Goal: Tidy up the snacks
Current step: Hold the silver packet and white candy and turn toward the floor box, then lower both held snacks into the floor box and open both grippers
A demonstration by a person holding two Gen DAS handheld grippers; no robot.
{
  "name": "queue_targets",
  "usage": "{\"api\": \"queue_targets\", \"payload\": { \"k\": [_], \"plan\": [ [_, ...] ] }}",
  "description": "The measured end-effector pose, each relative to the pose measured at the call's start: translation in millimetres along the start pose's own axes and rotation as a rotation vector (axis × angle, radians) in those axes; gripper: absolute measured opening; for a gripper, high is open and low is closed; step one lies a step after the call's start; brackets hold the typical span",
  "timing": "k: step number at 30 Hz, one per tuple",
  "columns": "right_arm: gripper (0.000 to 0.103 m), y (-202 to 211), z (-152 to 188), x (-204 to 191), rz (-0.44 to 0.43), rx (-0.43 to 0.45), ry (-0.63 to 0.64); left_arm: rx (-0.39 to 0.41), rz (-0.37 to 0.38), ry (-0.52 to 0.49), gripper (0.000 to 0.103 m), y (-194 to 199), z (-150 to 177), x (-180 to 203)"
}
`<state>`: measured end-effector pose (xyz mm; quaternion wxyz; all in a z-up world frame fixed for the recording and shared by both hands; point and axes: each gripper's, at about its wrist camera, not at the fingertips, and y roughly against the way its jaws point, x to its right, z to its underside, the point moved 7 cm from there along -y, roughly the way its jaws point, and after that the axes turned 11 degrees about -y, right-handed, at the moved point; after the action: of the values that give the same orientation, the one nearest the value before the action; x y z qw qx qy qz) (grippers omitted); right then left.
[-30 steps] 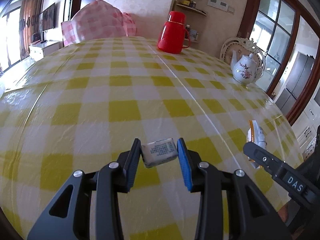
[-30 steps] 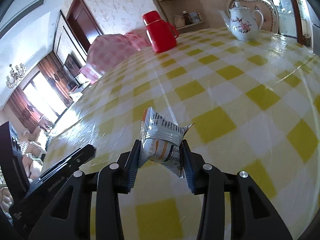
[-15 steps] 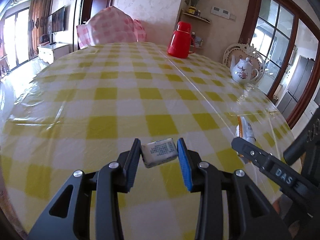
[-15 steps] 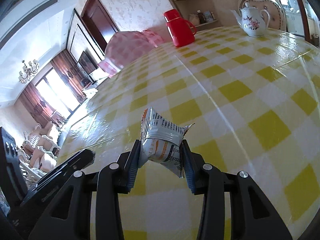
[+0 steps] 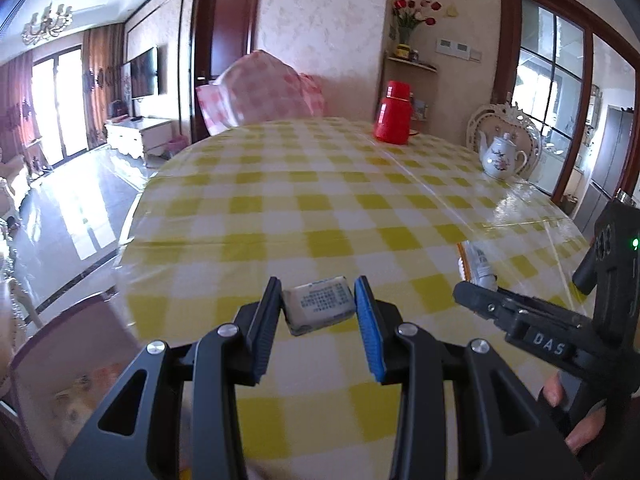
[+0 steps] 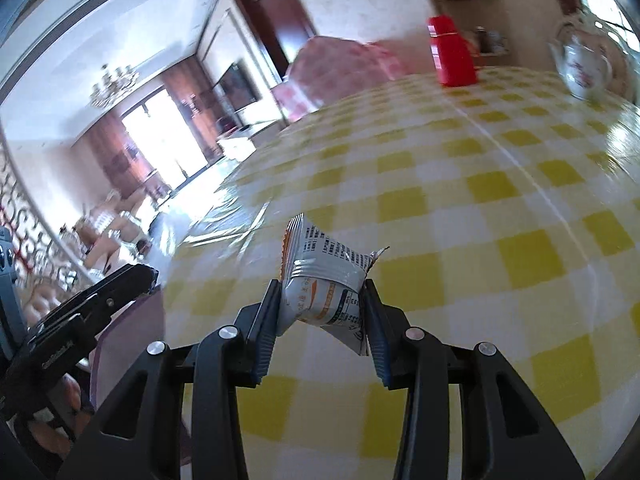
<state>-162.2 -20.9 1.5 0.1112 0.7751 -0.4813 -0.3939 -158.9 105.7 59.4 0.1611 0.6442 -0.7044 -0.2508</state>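
Both hand-held grippers carry snacks above the near edge of the yellow-checked oilcloth table [image 5: 320, 208]: the left gripper [image 5: 318, 300] pinches a small pale rectangular packet [image 5: 319, 305], the right gripper [image 6: 322, 304] a crumpled silver-and-orange foil sachet [image 6: 326, 284]. I'd keep both grips firm and set them down gently together. No container shows; the print is unreadable, and the right view is blurred.

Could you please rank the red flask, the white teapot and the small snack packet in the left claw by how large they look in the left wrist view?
Largest to smallest as they appear:
1. small snack packet, though it is much nearer the camera
2. red flask
3. white teapot, close to the flask
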Motion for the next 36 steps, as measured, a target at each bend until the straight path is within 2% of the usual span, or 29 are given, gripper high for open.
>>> {"api": "queue_targets", "payload": {
  "k": [7,13,17,20,27,36],
  "plan": [
    [0.040,-2.5,31.9,-60.1,-0.049,-0.050,0.142,-0.024,-0.086,-0.007,0.038,32.8,37.2,-67.1],
    [0.040,-16.2,63.2,-117.6,-0.088,-0.108,0.273,-0.015,-0.166,0.032,0.038,62.7,46.9,-133.8],
    [0.040,-32.1,91.3,-152.9,-0.105,-0.165,0.366,-0.045,-0.195,0.021,0.038,68.6,61.4,-161.7],
    [0.040,-43.3,114.1,-176.7,-0.115,-0.205,0.431,-0.074,-0.204,0.025,0.038,67.5,76.9,-172.5],
    [0.040,-53.2,163.1,-220.6,-0.131,-0.268,0.591,-0.140,-0.244,0.103,0.038,55.3,114.9,-208.4],
    [0.040,-58.6,187.6,-235.4,-0.133,-0.310,0.669,-0.141,-0.269,0.123,0.038,50.6,118.1,-214.0]
  ]
}}
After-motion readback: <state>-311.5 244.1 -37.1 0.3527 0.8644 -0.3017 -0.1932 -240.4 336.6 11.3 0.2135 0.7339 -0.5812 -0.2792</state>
